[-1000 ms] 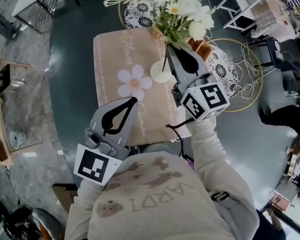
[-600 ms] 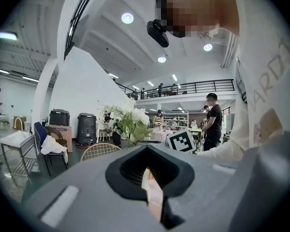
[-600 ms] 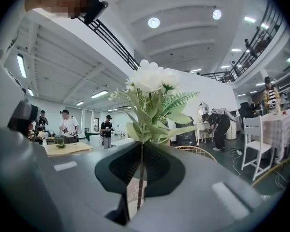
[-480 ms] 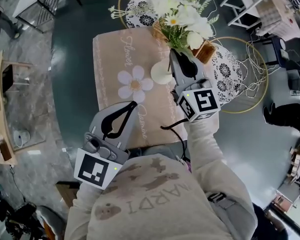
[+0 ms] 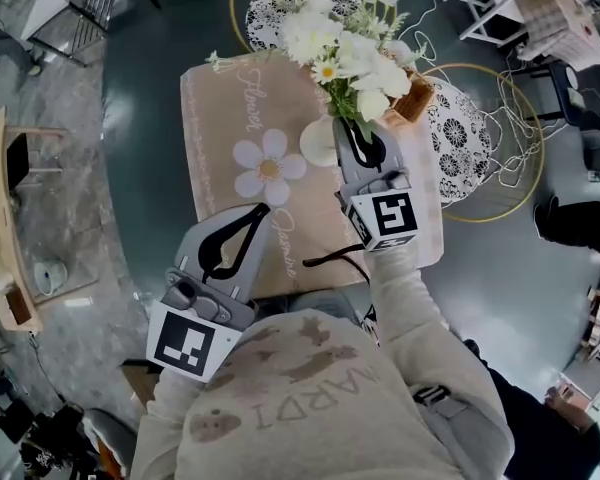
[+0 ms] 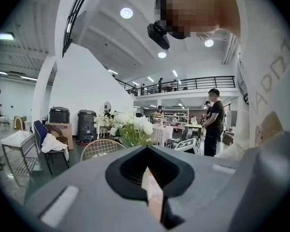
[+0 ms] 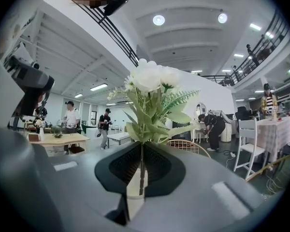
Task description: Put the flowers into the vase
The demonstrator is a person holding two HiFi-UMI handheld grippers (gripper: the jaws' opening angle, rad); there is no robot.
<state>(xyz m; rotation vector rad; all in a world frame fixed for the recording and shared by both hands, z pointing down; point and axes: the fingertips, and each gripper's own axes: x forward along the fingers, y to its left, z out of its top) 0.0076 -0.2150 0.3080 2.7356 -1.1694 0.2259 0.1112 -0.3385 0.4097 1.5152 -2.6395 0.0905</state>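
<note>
My right gripper (image 5: 354, 130) is shut on the green stems of a bunch of white flowers (image 5: 345, 48), which stands upright above the jaws. In the right gripper view one stem (image 7: 141, 170) runs down between the closed jaws of the right gripper (image 7: 141, 180), with the blooms (image 7: 153, 77) above. A small white vase (image 5: 318, 144) stands on the beige floral cloth (image 5: 235, 118), just left of the right fingertips. My left gripper (image 5: 252, 218) is shut and empty near my body. From the left gripper (image 6: 150, 178) the flowers (image 6: 130, 125) show ahead.
Two round gold wire tables with lace doilies (image 5: 276, 13) (image 5: 472, 138) stand behind and right of the cloth. A brown wicker basket (image 5: 413, 95) sits behind the flowers. White cables (image 5: 500, 108) trail at right, and a white chair (image 5: 500, 8) stands at the far right.
My right gripper has carried the flowers left and nearer to me, so the stems now stand beside the vase. The left gripper has hardly moved.
</note>
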